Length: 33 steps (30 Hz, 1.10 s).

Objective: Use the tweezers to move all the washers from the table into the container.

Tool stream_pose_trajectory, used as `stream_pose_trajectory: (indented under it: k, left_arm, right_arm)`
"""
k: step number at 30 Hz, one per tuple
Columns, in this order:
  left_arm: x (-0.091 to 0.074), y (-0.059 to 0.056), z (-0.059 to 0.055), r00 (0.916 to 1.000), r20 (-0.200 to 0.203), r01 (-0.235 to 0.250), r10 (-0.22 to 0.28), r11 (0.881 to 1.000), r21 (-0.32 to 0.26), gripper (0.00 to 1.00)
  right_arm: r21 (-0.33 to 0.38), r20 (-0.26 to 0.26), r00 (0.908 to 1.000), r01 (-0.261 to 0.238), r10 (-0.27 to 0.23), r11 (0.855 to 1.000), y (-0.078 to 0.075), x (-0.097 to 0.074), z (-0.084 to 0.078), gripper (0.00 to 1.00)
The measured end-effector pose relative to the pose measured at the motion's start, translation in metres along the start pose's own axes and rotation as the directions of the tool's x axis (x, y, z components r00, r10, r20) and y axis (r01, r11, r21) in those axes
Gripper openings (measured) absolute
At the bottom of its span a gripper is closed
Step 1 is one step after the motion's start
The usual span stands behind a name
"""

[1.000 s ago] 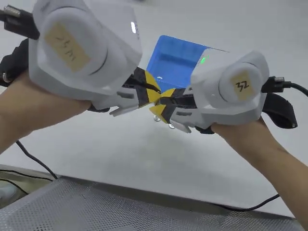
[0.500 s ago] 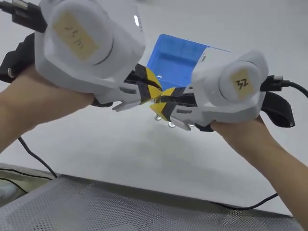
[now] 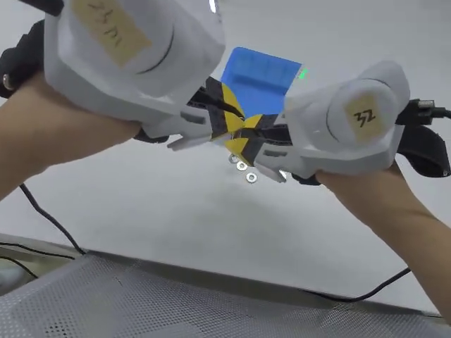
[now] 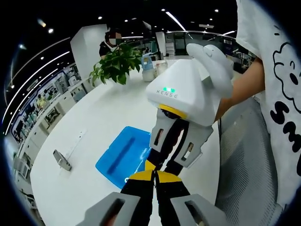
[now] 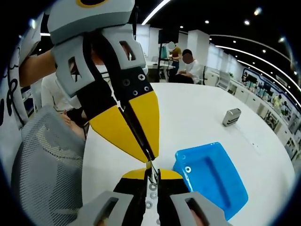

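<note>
Three washers (image 3: 242,166) lie on the table (image 3: 176,211) just under my jaw tips, none of them lifted yet. A second ago I could make out only two there. Most of that difference is my head moving, since the whole picture has slid upward together.

Between the grippers themselves little has changed. They keep tip to tip, with the blue container (image 3: 262,70) just beyond them.

My left gripper (image 4: 155,175) is closed on the tweezers (image 5: 137,131), a thin dark strip between its yellow jaws with the point toward the washers. My right gripper (image 5: 151,175) has its jaws narrow around that point, but I cannot tell whether they pinch it.

One washer (image 5: 188,169) already lies inside the container. I judge the next pick has not begun, and the tweezers' point has yet to come down on the nearest washer on the table.
</note>
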<state>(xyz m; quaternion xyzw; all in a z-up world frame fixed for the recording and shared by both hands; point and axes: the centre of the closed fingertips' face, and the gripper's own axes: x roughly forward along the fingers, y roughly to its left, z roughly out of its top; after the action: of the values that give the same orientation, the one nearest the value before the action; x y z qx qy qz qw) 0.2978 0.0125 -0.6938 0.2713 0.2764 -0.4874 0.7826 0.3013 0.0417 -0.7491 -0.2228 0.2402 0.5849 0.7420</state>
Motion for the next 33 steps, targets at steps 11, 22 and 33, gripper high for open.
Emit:
stream_pose_trajectory:
  k: [11,22,33]
  left_arm:
    - [-0.012,0.006,0.015,0.9996,0.016,-0.026,0.025,0.999,0.041,0.00]
    - [-0.009,0.019,0.025,0.9980,0.046,-0.046,0.044,0.997,0.057,0.00]
    - [0.001,0.038,0.034,0.9946,0.077,-0.075,0.070,0.995,0.066,0.00]
  right_arm:
    - [-0.046,0.017,0.9994,0.031,-0.031,0.998,-0.008,-0.012,0.018,0.03]
    - [-0.059,0.025,0.9972,0.072,-0.071,0.996,-0.026,-0.016,0.022,0.03]
    - [-0.062,0.035,0.9920,0.123,-0.121,0.991,-0.054,-0.015,0.023,0.03]
